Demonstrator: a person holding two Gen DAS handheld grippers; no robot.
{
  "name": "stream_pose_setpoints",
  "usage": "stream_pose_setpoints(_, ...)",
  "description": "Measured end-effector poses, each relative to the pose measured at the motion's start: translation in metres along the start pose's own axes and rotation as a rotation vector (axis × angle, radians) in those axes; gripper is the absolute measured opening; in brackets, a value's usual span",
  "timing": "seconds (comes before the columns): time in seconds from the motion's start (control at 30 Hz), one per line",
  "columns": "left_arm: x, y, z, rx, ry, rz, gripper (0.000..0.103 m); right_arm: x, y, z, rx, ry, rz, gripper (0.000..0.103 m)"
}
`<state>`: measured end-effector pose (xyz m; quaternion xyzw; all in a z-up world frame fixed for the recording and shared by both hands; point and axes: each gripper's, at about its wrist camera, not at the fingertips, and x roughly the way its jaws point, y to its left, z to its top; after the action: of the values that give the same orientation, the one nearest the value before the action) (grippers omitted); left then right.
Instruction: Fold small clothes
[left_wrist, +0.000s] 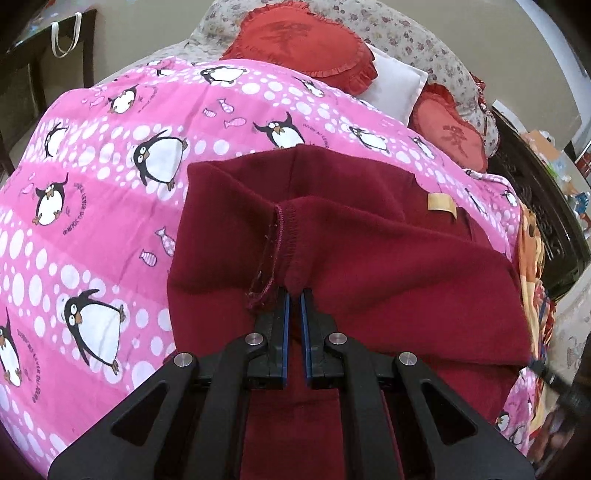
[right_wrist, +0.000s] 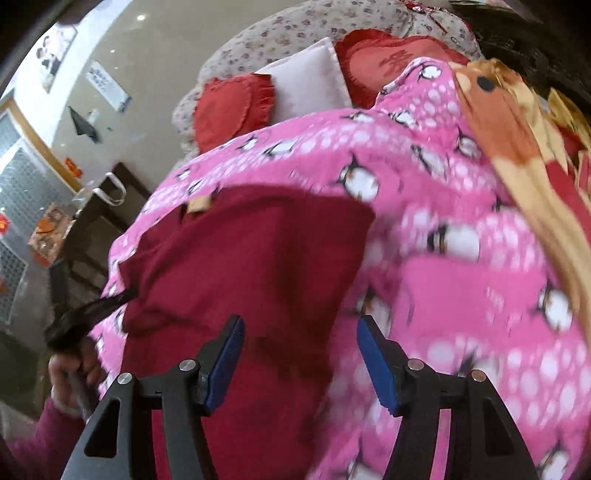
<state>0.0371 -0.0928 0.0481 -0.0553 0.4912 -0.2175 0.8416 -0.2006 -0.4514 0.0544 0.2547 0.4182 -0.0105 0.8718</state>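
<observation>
A small dark red fleece garment (left_wrist: 369, 240) lies on a pink penguin-print bedspread (left_wrist: 110, 184), with a tan label (left_wrist: 441, 203) near its far right side. My left gripper (left_wrist: 294, 291) is shut on a bunched fold of the garment beside a stitched seam (left_wrist: 280, 229), which lifts toward the fingertips. In the blurred right wrist view the same garment (right_wrist: 240, 258) lies below my right gripper (right_wrist: 300, 328). That gripper stands open above the garment's right edge, nothing pressed between its blue pads (right_wrist: 229, 354). The left gripper (right_wrist: 74, 325) and the hand holding it show at the far left.
Two red heart-shaped cushions (left_wrist: 306, 40) and a white pillow (left_wrist: 395, 85) lie at the head of the bed on a floral cover. An orange-patterned blanket (right_wrist: 517, 147) lies along the bed's right side. Dark wooden furniture (left_wrist: 37, 74) stands on the left.
</observation>
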Motion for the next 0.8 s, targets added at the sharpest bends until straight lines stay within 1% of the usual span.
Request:
stream_pose_setpoints(0.03,0.0,-0.001,-0.001,0.003,0.0,0.007,0.005,0.007,0.0,-0.005,0.003,0.022,0.001,0.061)
stream_pose_setpoints(0.07,0.0,-0.002,-0.001,0.004,0.001,0.012,0.005,0.017,0.0,-0.009,0.001,0.056,-0.014,0.06)
stream_pose_setpoints(0.1,0.0,-0.003,-0.003,0.005,0.004,0.017,0.005,0.025,0.002,-0.011,-0.015,0.065,-0.041,0.058)
stream_pose_setpoints(0.13,0.0,-0.004,-0.004,0.007,0.007,0.022,0.005,0.028,0.005,-0.01,-0.034,0.041,-0.067,0.044)
stream_pose_setpoints(0.17,0.0,-0.005,-0.006,0.011,0.01,0.026,0.005,0.027,0.005,-0.008,-0.038,-0.006,-0.097,0.03)
stream_pose_setpoints(0.2,-0.001,-0.005,-0.007,0.015,0.014,0.03,0.005,0.021,0.003,-0.005,-0.017,-0.072,-0.128,0.026)
stream_pose_setpoints(0.23,-0.002,-0.005,-0.009,0.019,0.018,0.028,0.005,0.013,-0.003,-0.004,0.031,-0.122,-0.137,0.026)
stream_pose_setpoints(0.27,-0.003,-0.004,-0.01,0.021,0.022,0.023,0.005,0.012,-0.01,-0.006,0.08,-0.126,-0.144,0.026)
stream_pose_setpoints(0.3,-0.003,-0.004,-0.011,0.023,0.029,0.016,0.006,0.016,-0.014,-0.009,0.106,-0.099,-0.164,0.025)
stream_pose_setpoints(0.33,-0.003,-0.004,-0.013,0.026,0.033,0.019,0.007,0.024,-0.018,-0.014,0.116,-0.057,-0.188,0.022)
stream_pose_setpoints(0.37,-0.003,-0.004,-0.014,0.03,0.035,0.024,0.008,0.034,-0.02,-0.021,0.114,-0.02,-0.209,0.022)
stream_pose_setpoints(0.4,-0.004,-0.004,-0.014,0.036,0.036,0.034,0.013,0.037,-0.022,-0.024,0.118,-0.012,-0.205,0.022)
stream_pose_setpoints(0.43,-0.005,-0.003,-0.015,0.038,0.036,0.044,0.016,0.035,-0.023,-0.029,0.131,-0.022,-0.189,0.022)
stream_pose_setpoints(0.5,-0.007,0.001,-0.017,0.035,0.041,0.062,0.017,0.02,-0.024,-0.029,0.183,-0.043,-0.162,0.022)
stream_pose_setpoints(0.53,-0.01,0.004,-0.018,0.029,0.046,0.067,0.017,0.013,-0.024,-0.028,0.203,-0.044,-0.151,0.024)
stream_pose_setpoints(0.57,-0.013,0.007,-0.018,0.022,0.045,0.068,0.017,0.005,-0.021,-0.026,0.214,-0.042,-0.155,0.03)
stream_pose_setpoints(0.63,-0.021,0.012,-0.021,0.011,0.03,0.066,0.029,-0.008,-0.011,-0.021,0.198,-0.053,-0.178,0.032)
stream_pose_setpoints(0.7,-0.03,0.017,-0.023,-0.005,0.008,0.066,0.036,-0.018,0.002,-0.016,0.16,-0.087,-0.185,0.032)
stream_pose_setpoints(0.8,-0.034,0.019,-0.026,-0.023,0.004,0.059,0.036,-0.024,0.02,-0.002,0.104,-0.143,-0.184,0.033)
